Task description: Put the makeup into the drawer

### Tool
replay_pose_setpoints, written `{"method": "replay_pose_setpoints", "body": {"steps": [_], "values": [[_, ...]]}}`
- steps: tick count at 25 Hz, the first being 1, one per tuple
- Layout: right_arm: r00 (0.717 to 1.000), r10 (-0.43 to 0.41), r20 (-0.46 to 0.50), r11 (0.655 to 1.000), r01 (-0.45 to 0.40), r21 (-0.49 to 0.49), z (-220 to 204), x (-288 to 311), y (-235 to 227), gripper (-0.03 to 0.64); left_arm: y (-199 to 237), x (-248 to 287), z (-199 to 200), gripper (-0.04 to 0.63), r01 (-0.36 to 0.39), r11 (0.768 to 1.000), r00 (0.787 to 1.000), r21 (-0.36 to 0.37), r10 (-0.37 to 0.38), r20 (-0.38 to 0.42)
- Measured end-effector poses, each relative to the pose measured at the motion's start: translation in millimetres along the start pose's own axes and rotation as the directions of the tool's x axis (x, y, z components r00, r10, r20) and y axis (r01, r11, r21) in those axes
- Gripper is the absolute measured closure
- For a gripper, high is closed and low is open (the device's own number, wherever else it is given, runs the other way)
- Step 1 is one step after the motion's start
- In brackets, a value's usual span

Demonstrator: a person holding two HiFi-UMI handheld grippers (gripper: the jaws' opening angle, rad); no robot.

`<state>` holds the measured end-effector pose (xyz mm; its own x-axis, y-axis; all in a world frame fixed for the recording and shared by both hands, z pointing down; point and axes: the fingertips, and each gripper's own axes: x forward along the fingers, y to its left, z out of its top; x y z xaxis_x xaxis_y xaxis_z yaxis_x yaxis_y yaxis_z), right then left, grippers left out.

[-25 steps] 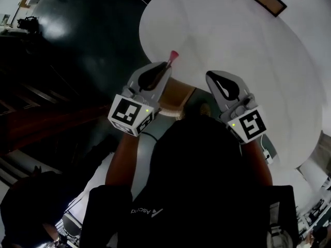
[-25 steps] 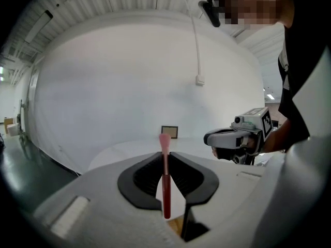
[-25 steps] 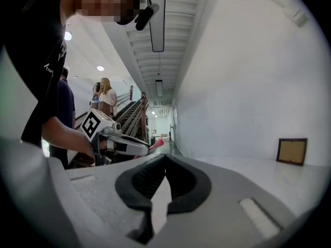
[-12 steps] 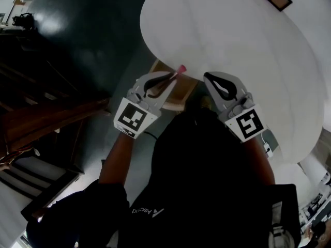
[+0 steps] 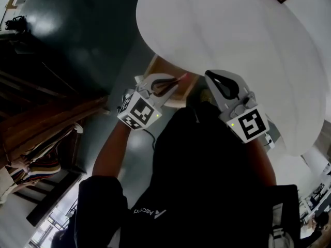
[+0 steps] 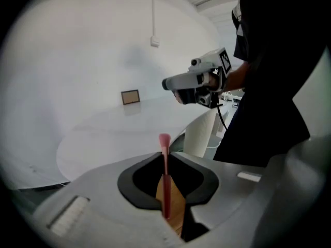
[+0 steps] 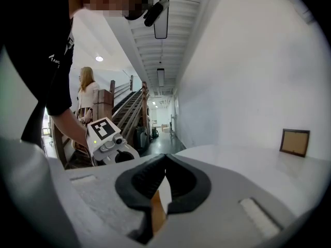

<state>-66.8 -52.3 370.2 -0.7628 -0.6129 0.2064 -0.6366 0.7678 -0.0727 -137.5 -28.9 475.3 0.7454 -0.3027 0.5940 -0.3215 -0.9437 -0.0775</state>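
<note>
A pink makeup brush (image 6: 165, 174) stands upright between the jaws of my left gripper (image 6: 164, 156), which is shut on its handle. The brush's head (image 6: 164, 139) sticks out past the fingertips. In the head view the left gripper (image 5: 173, 81) holds the brush (image 5: 181, 78) over a wooden drawer (image 5: 176, 94) just under the near edge of the white round table (image 5: 232, 40). The drawer shows only as a strip of tan wood; grippers and body hide the rest. My right gripper (image 5: 209, 77) hangs beside it to the right, jaws shut (image 7: 165, 156) with nothing between them.
A small framed picture (image 6: 130, 96) stands on the far side of the table. A white pedestal (image 6: 199, 133) carries the tabletop. A wooden staircase (image 5: 46, 118) lies to the left over dark floor. Another person (image 7: 87, 94) stands in the background near the stairs.
My left gripper has come down and rolled, bringing the brush from above the tabletop to the table's edge over the wooden drawer. The right gripper has sunk slightly.
</note>
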Motion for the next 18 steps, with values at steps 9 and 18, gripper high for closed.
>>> {"method": "replay_pose_setpoints", "body": {"steps": [9,18], "values": [[0.999,0.006,-0.051,1.000,-0.007,-0.021,-25,12,22,0.614,-5,35,-62,0.541,0.155,0.981,0.975,0.113,-0.133,-0.179],[0.993,-0.068,-0.100,0.997,0.072,0.036,-47,-1,18,0.614,6,84,-110,0.541,0.256,0.946,0.931,0.199,-0.186,-0.313]]}}
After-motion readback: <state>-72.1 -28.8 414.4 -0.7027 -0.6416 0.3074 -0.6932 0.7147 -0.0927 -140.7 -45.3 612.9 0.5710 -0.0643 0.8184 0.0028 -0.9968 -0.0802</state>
